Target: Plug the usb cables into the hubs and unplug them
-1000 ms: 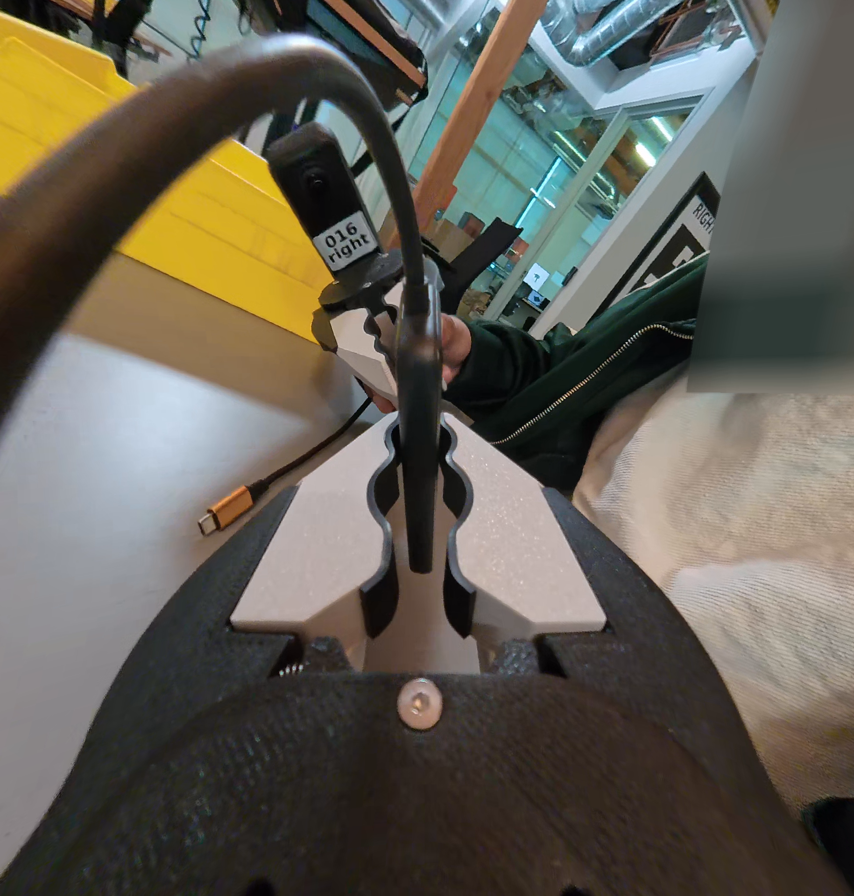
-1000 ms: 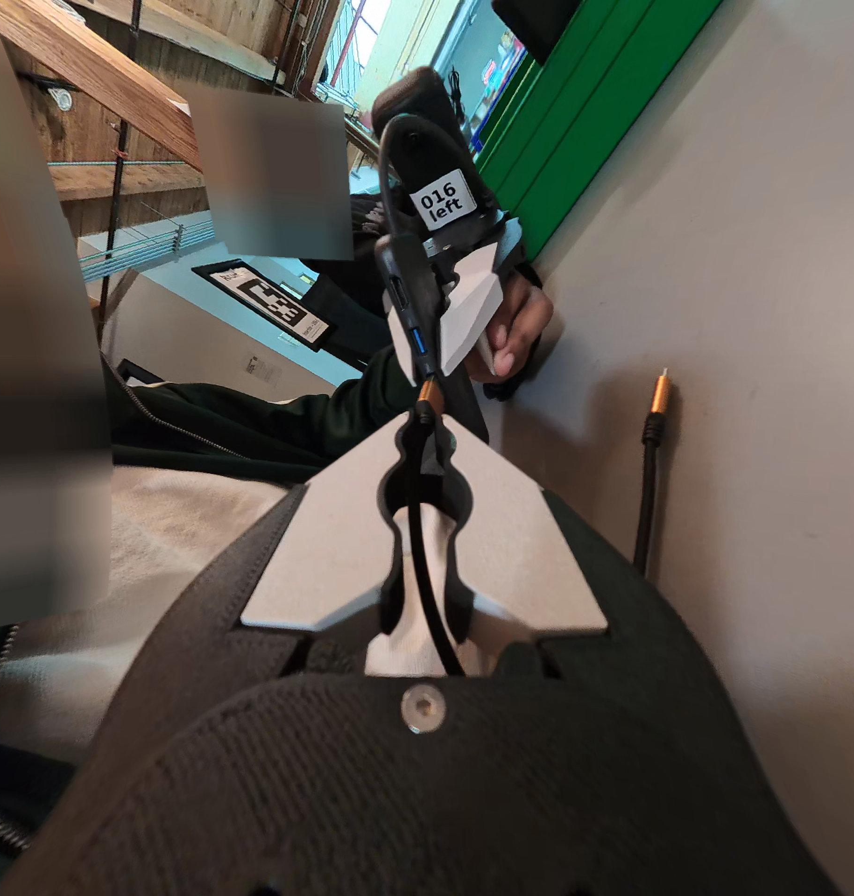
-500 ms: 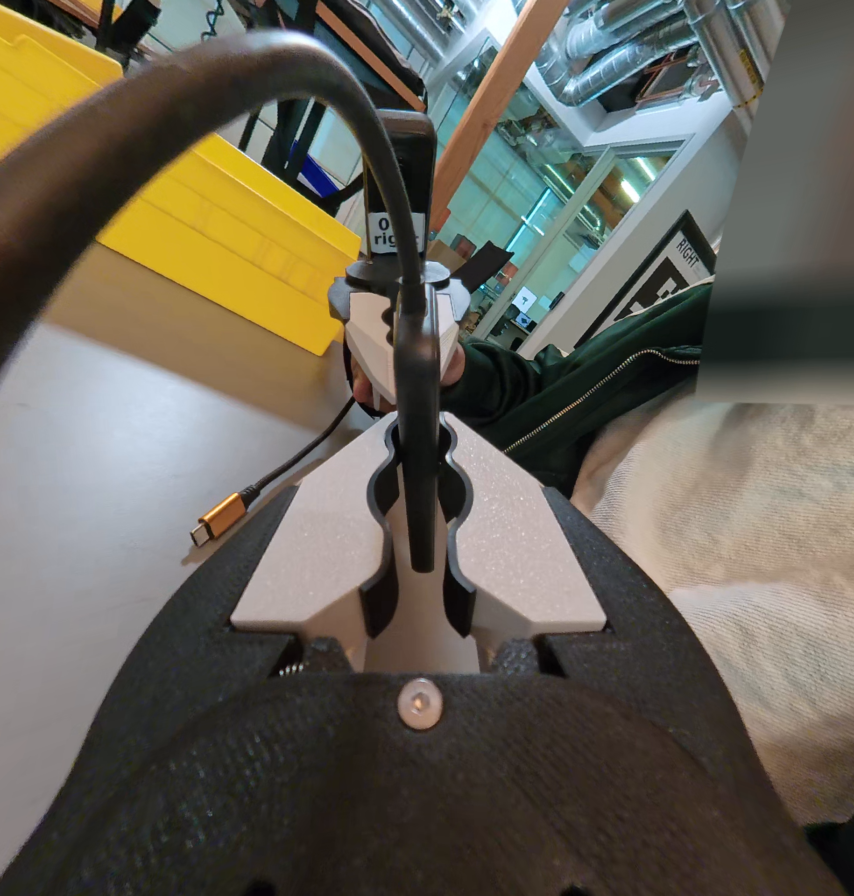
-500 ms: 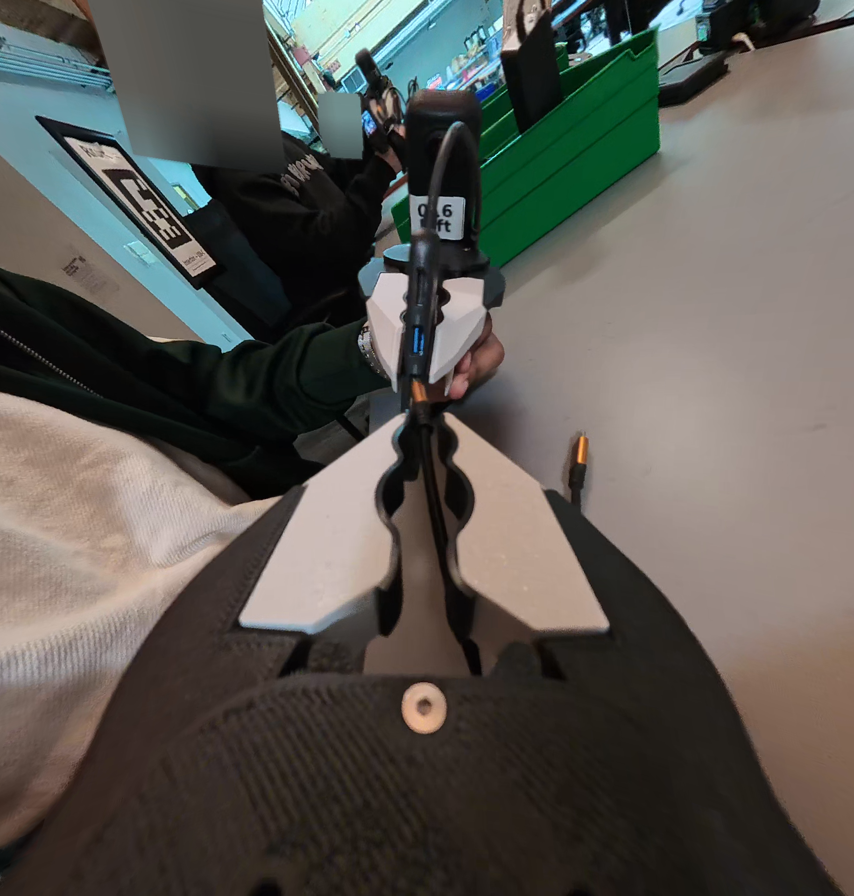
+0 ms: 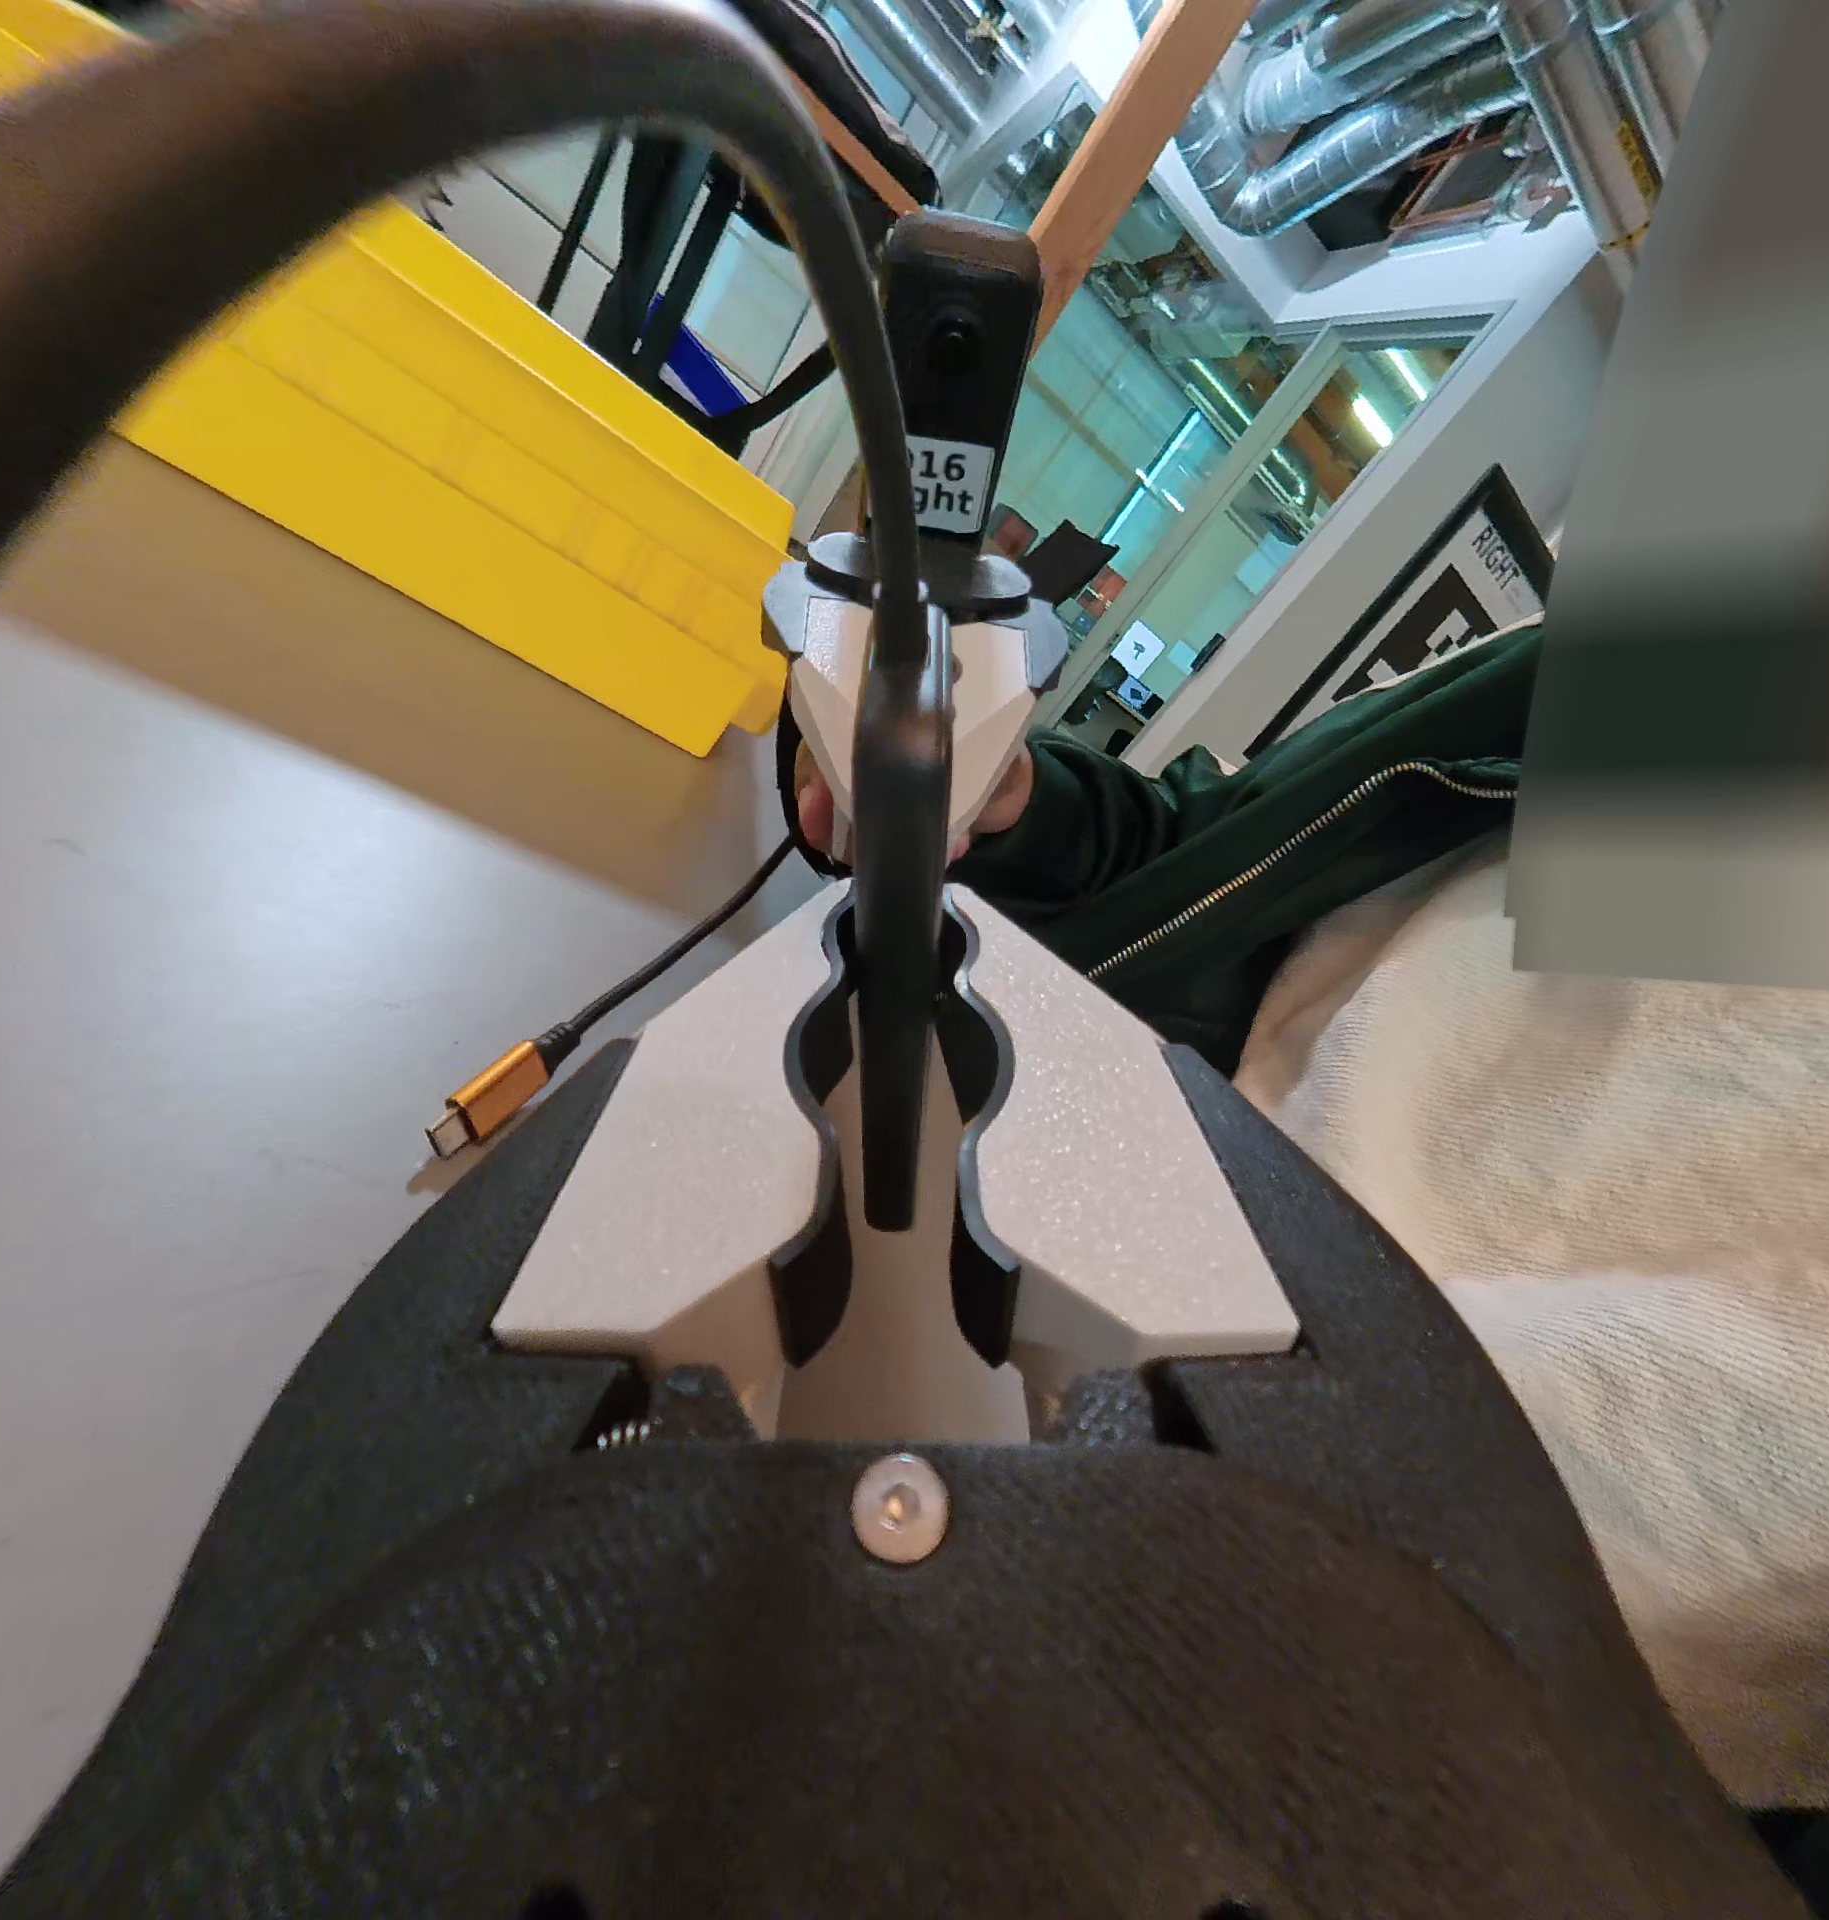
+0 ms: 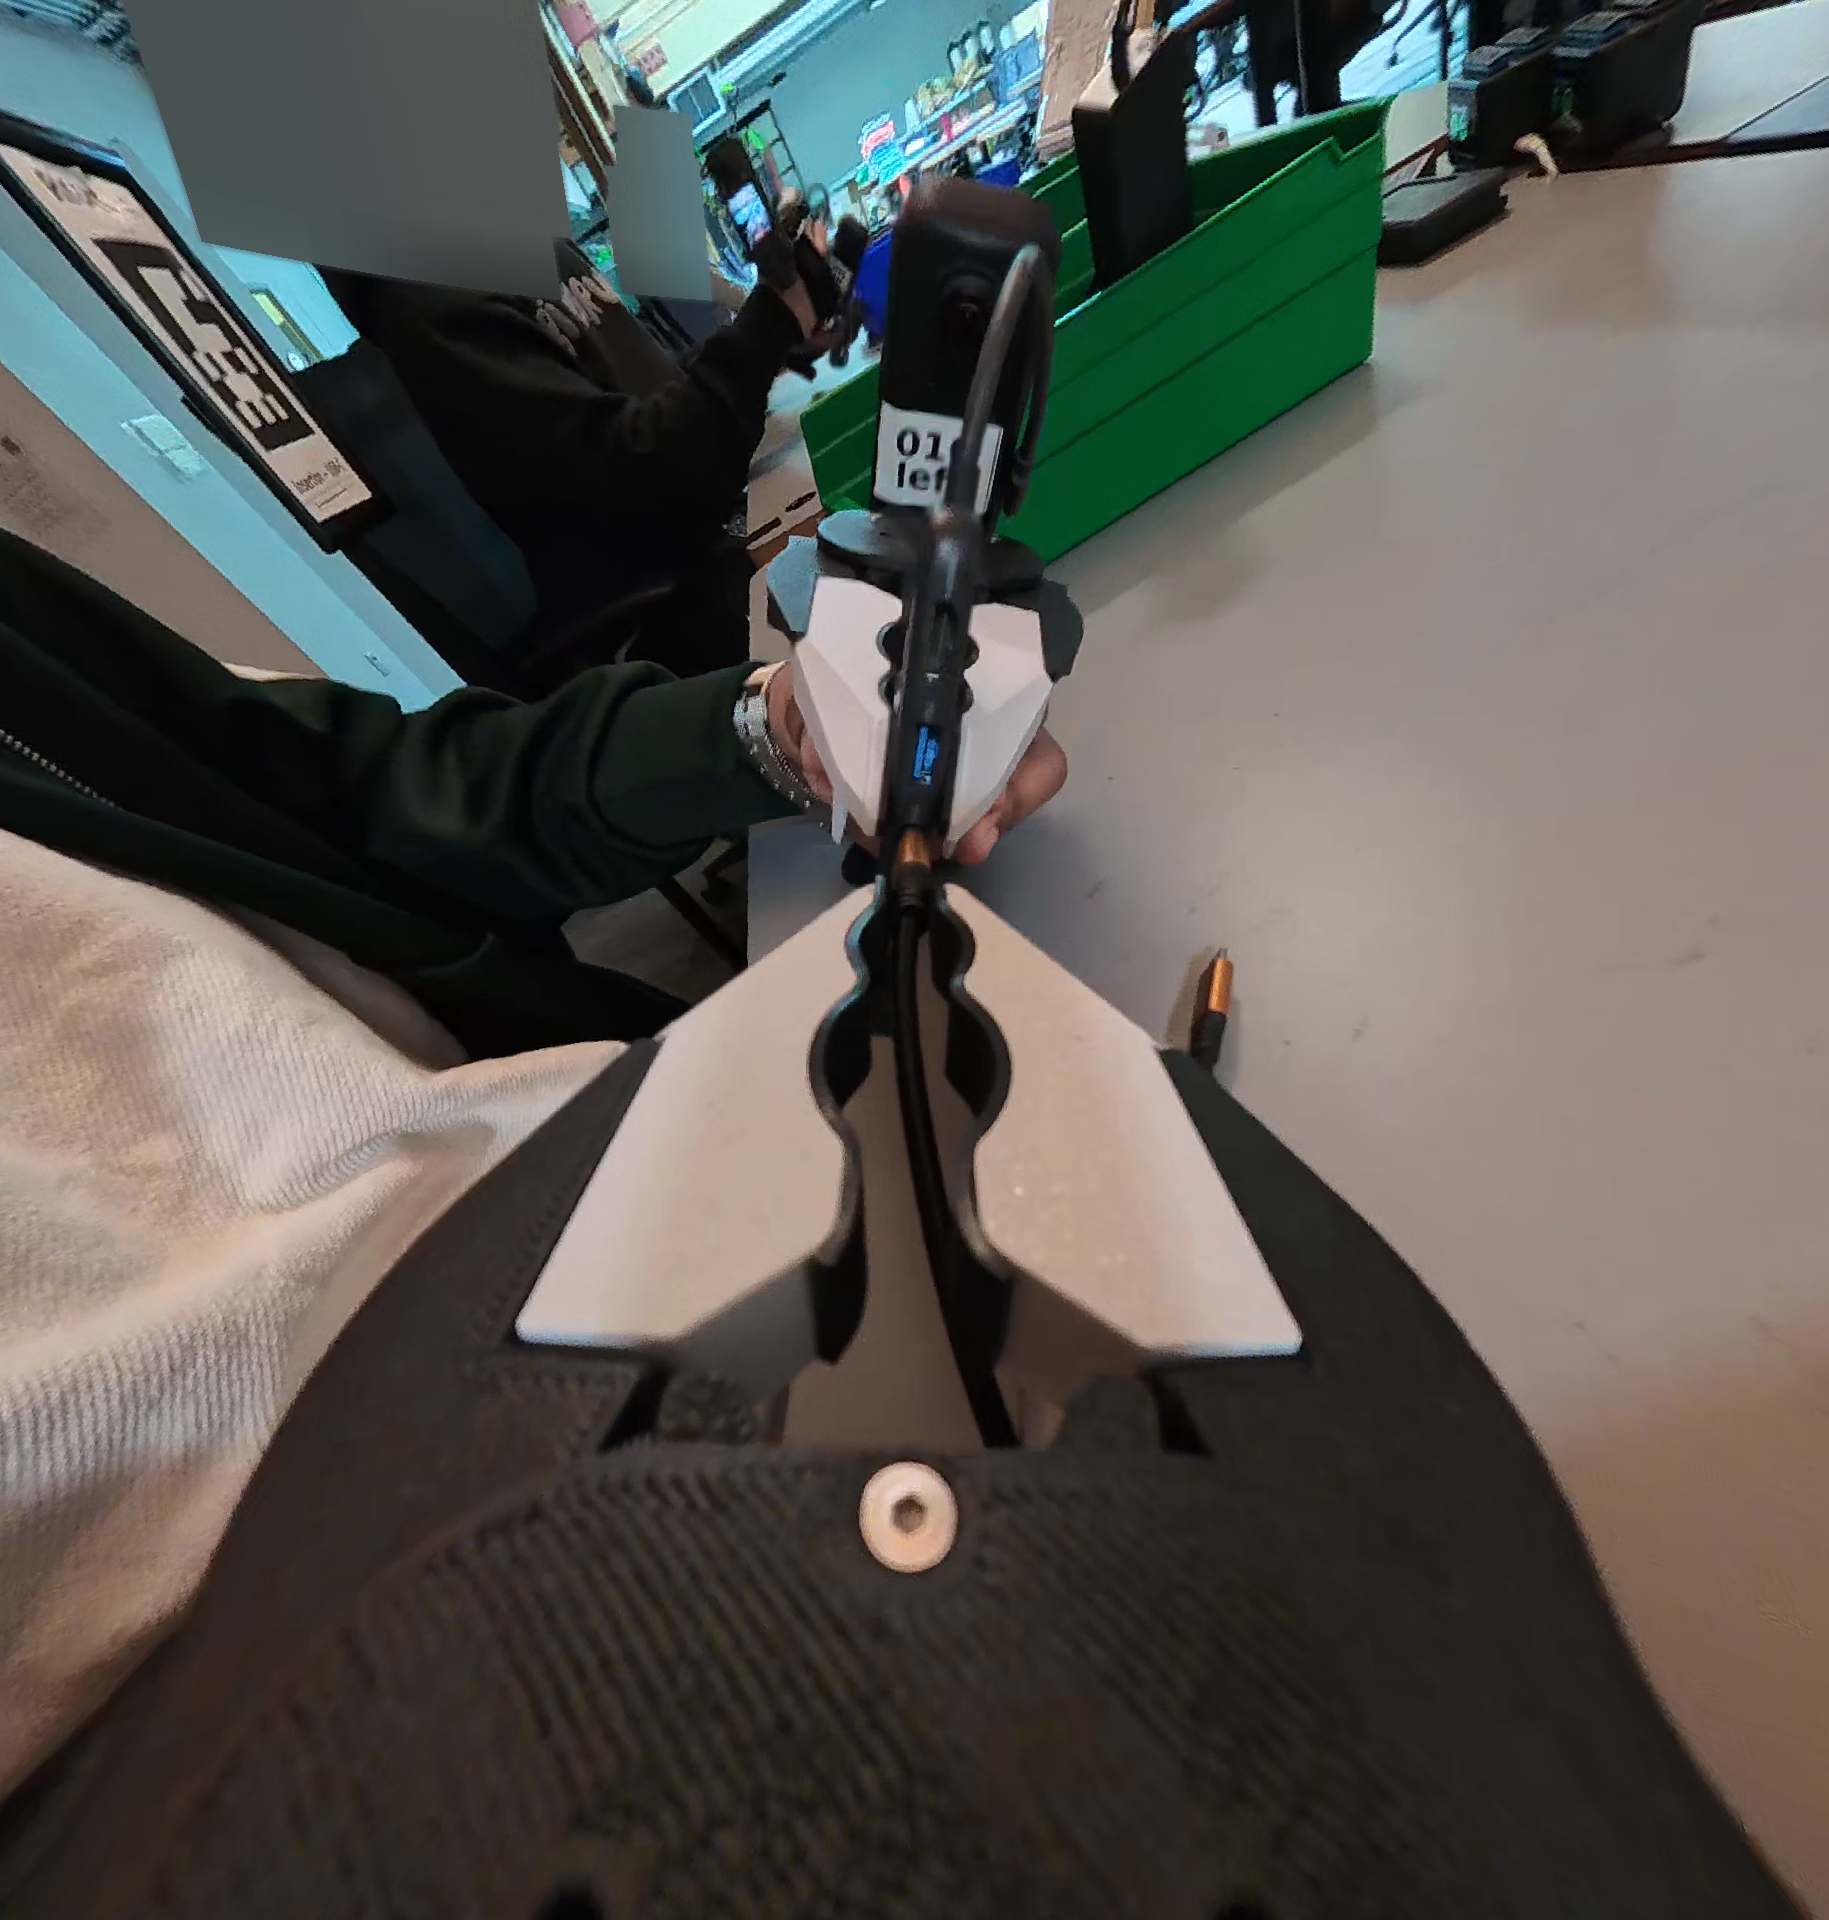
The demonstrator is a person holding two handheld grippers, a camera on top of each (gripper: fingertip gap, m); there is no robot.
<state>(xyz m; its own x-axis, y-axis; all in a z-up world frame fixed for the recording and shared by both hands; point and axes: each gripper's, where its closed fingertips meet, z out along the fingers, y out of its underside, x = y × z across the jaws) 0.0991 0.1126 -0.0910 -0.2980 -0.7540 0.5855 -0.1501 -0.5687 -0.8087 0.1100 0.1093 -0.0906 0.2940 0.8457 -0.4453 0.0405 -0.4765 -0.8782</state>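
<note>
Both grippers are closed on their loads above the worktop (image 6: 1512,727): the left gripper (image 5: 894,914) clamps the dark hub (image 5: 894,1039) edge-on, while the right gripper (image 6: 910,904) pinches a black USB cable (image 6: 925,1143) just behind its orange plug (image 6: 912,850), whose tip meets the hub's end. This looks like the plugging-in step, though how deep the plug sits is unclear; next comes a straight push along the port, with a second orange-tipped cable (image 5: 494,1091) lying loose nearby.

My left gripper (image 5: 894,935) faces my right gripper (image 6: 908,914), hub (image 5: 889,997) between; a loose plug (image 5: 489,1099) lies on the counter (image 5: 214,935) beside them.
</note>
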